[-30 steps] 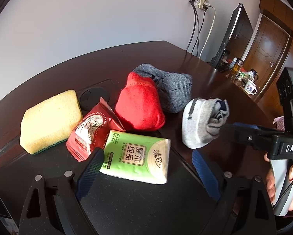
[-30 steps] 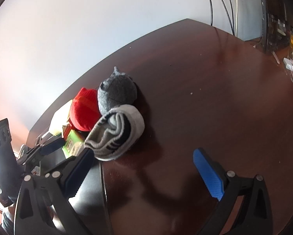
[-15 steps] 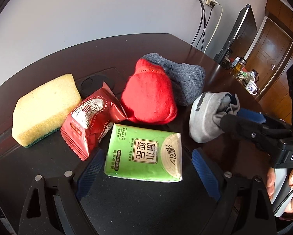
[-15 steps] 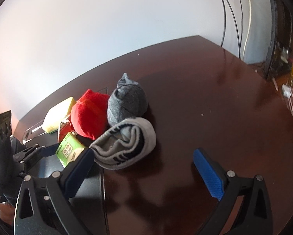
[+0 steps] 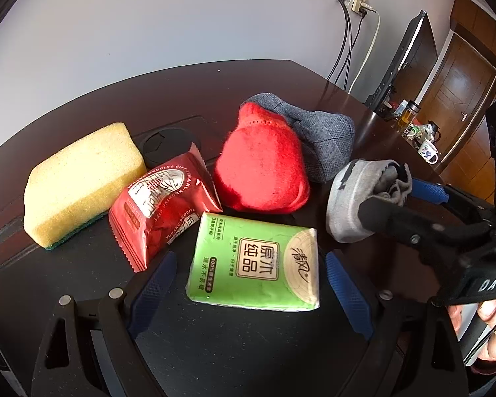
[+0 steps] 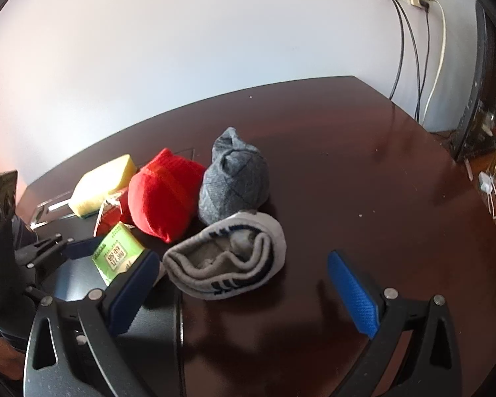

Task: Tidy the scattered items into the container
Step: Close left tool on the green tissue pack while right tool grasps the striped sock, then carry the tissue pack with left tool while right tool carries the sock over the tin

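Observation:
My left gripper (image 5: 248, 284) is open, its jaws on either side of a green tissue pack (image 5: 254, 263) on the dark table. Beyond it lie a red snack packet (image 5: 163, 206), a yellow sponge (image 5: 82, 178), a red rolled sock (image 5: 261, 172) and a dark grey rolled sock (image 5: 327, 142). My right gripper (image 6: 241, 284) is open around a light grey rolled sock (image 6: 228, 266); that sock also shows in the left wrist view (image 5: 350, 201). The red sock (image 6: 162, 195), dark grey sock (image 6: 236, 178), sponge (image 6: 102, 185) and tissue pack (image 6: 117, 256) lie behind it. No container is in view.
A round cable port (image 5: 165, 140) sits in the table behind the packet. A monitor (image 5: 403, 63), wall cables (image 5: 347, 43) and cups (image 5: 426, 149) stand at the far right. The table's far edge meets a white wall (image 6: 215, 33).
Both grippers have moved closer to the items. The left gripper now straddles the tissue pack; the right gripper has swung level and its jaws reach around the light grey sock.

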The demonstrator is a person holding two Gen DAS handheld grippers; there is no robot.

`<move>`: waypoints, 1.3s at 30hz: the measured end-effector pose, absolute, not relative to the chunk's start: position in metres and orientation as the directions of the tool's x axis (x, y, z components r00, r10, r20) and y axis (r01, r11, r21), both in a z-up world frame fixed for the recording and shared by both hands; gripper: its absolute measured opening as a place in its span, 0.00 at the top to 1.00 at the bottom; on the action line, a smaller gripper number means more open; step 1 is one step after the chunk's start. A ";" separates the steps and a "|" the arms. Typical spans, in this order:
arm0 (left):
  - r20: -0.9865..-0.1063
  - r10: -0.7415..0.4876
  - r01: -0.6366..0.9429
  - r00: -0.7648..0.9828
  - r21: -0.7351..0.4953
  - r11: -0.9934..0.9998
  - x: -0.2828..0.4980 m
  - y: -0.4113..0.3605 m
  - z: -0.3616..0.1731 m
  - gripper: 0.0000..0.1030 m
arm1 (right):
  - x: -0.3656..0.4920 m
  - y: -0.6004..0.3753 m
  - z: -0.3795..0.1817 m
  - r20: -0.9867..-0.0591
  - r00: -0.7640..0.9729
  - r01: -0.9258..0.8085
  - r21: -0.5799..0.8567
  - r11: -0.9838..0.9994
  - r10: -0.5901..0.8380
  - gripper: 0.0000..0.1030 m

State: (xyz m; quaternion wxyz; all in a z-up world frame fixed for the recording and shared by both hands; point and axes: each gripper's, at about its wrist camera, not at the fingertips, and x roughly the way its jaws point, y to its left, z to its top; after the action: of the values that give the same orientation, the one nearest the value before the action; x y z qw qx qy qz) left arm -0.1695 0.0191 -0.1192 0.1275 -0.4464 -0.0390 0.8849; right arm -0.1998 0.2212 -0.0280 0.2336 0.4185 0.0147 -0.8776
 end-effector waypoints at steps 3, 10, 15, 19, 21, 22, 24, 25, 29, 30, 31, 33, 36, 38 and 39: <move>-0.780 0.249 -0.188 -0.574 -0.170 -0.967 -0.170 0.021 -0.120 0.14 | -0.199 0.218 -0.030 -0.746 -0.542 0.432 0.147 -0.890 -0.387 0.22; -0.774 0.253 -0.179 -0.581 -0.181 -0.967 -0.171 0.017 -0.120 0.32 | -0.195 0.221 -0.028 -0.727 -0.539 0.454 0.176 -0.874 -0.426 0.40; -0.763 0.268 -0.182 -0.588 -0.198 -0.963 -0.163 0.017 -0.116 0.33 | -0.188 0.227 -0.024 -0.710 -0.544 0.457 0.196 -0.868 -0.447 0.41; -0.748 0.270 -0.187 -0.606 -0.196 -0.963 -0.154 0.016 -0.107 0.33 | -0.182 0.232 -0.018 -0.694 -0.557 0.454 0.205 -0.867 -0.456 0.41; -0.741 0.266 -0.189 -0.617 -0.188 -0.964 -0.149 0.015 -0.101 0.33 | -0.179 0.234 -0.014 -0.687 -0.564 0.451 0.208 -0.868 -0.458 0.41; -0.738 0.263 -0.190 -0.622 -0.184 -0.964 -0.147 0.014 -0.099 0.33 | -0.178 0.235 -0.012 -0.685 -0.566 0.450 0.209 -0.868 -0.458 0.41; -0.731 0.262 -0.186 -0.630 -0.185 -0.965 -0.142 0.013 -0.095 0.33 | -0.175 0.236 -0.009 -0.681 -0.571 0.449 0.209 -0.869 -0.459 0.41; -0.728 0.261 -0.184 -0.634 -0.185 -0.965 -0.140 0.012 -0.093 0.33 | -0.173 0.236 -0.007 -0.678 -0.573 0.449 0.209 -0.869 -0.460 0.41; -0.714 0.255 -0.173 -0.652 -0.187 -0.967 -0.129 0.006 -0.085 0.33 | -0.165 0.233 0.000 -0.667 -0.579 0.456 0.211 -0.864 -0.469 0.41; -0.710 0.253 -0.170 -0.657 -0.188 -0.967 -0.127 0.004 -0.082 0.33 | -0.163 0.233 0.003 -0.663 -0.581 0.459 0.211 -0.863 -0.471 0.41; -0.708 0.252 -0.167 -0.660 -0.188 -0.968 -0.124 0.003 -0.080 0.33 | -0.161 0.232 0.005 -0.660 -0.583 0.461 0.211 -0.862 -0.474 0.41; -0.702 0.248 -0.162 -0.667 -0.188 -0.969 -0.119 -0.001 -0.077 0.33 | -0.156 0.231 0.010 -0.653 -0.587 0.466 0.212 -0.859 -0.479 0.41; -0.693 0.242 -0.151 -0.679 -0.191 -0.970 -0.113 -0.002 -0.071 0.33 | -0.150 0.227 0.016 -0.644 -0.591 0.475 0.211 -0.855 -0.487 0.41; -0.687 0.240 -0.145 -0.686 -0.194 -0.970 -0.108 -0.006 -0.068 0.33 | -0.146 0.226 0.019 -0.640 -0.592 0.479 0.209 -0.853 -0.489 0.41; -0.683 0.239 -0.142 -0.690 -0.196 -0.970 -0.105 -0.008 -0.066 0.33 | -0.145 0.225 0.020 -0.639 -0.593 0.481 0.208 -0.852 -0.490 0.41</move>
State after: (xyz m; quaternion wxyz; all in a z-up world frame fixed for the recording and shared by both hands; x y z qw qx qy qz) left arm -0.1054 -0.0081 -0.0656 0.1040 -0.3799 -0.0635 0.9170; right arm -0.1447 0.2245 0.0197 0.2721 0.3600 -0.0066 -0.8924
